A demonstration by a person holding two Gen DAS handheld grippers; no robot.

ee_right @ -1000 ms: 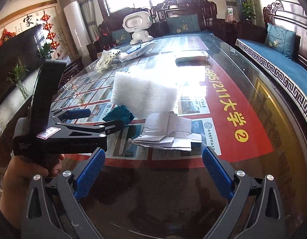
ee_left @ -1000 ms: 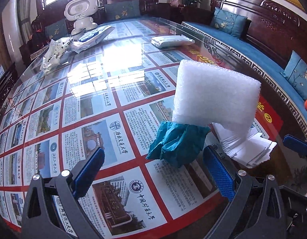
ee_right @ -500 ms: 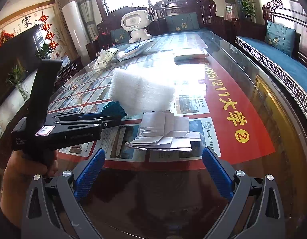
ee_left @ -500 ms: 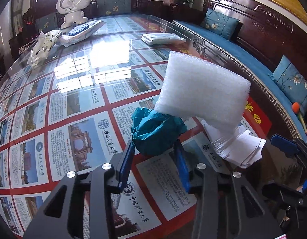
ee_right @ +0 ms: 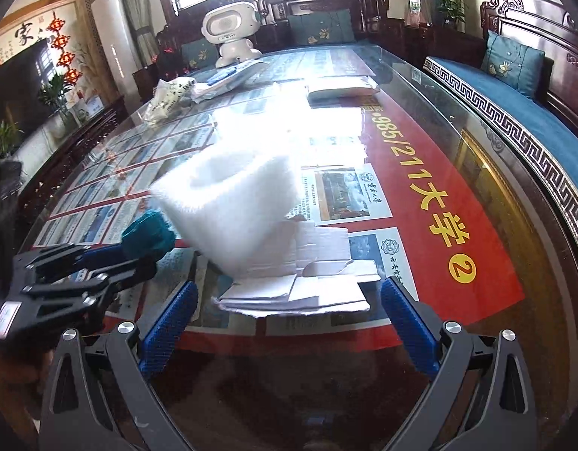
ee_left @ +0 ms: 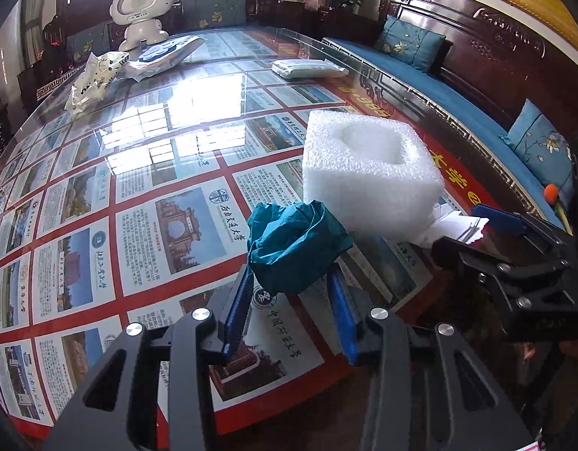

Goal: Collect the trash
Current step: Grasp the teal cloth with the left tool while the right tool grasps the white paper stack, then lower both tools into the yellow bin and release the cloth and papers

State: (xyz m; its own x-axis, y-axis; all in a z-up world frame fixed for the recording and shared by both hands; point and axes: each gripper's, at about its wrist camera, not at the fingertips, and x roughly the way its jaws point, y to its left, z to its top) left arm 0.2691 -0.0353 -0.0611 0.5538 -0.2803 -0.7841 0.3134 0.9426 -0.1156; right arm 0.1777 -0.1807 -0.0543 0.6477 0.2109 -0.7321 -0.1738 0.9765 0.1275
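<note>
A: Crumpled teal paper (ee_left: 296, 251), frame centre, pinched by the left tongs (ee_left: 289, 308); its underside is hidden.
B: White foam block (ee_left: 367, 173), pitted, hollowed on top, covers flattened cardboard (ee_right: 300, 282). Right tongs (ee_right: 289, 323) spread, empty.

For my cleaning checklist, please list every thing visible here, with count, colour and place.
crumpled paper: 1, teal, between left tool's pads
foam block: 1, white, mid-table, beside teal paper
flattened carton: 1, white, before right tool
crumpled bag: 1, white, far left
flat packet: 1, white-blue, beside the toy
sealed pack: 1, white, far right
robot toy: 1, white, far end
glass table: 1, poster beneath
left tool: blue pads, gripping paper
right tool: blue pads, open
</note>
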